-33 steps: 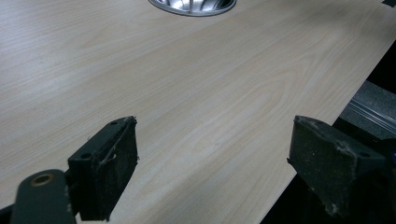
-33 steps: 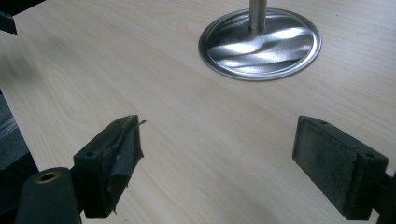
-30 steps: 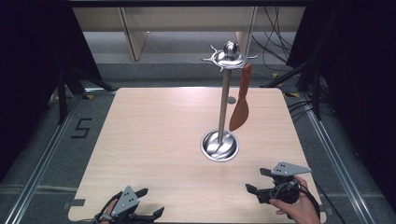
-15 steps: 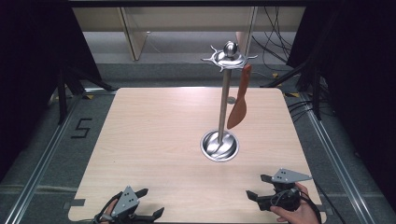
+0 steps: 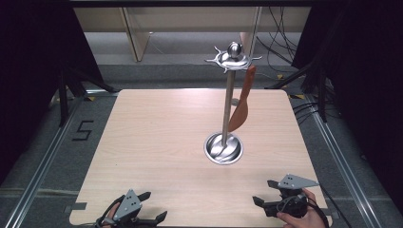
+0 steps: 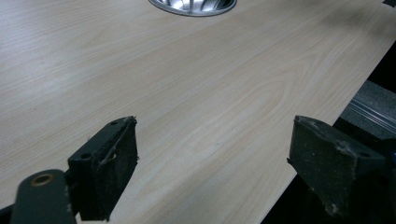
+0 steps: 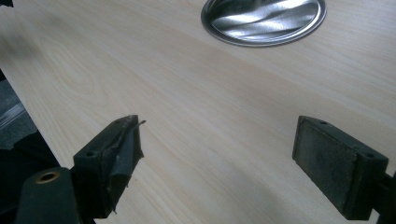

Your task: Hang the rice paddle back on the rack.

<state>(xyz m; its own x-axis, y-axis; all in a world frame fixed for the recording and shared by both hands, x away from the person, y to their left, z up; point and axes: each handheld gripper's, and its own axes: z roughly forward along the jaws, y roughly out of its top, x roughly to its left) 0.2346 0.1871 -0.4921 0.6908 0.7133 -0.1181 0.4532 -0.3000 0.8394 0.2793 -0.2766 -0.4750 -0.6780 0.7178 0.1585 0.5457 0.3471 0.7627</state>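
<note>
A tall shiny metal utensil stand [image 5: 228,104] with a round ribbed base stood upright on the pale wooden surface [image 5: 157,137], right of its middle; a brown wooden spatula [image 5: 240,108] hung from one hook of the stand's crown, its blade close beside the pole; the left claw [image 5: 151,219] lay at the near edge of the surface, released, its jaws wide apart with nothing between them; the right claw [image 5: 264,193], held by a hand [image 5: 304,216] at the near right corner, was released too and empty, well apart from the stand; on the grey floor left of the surface a black "5" [image 5: 82,130] could be read.
</note>
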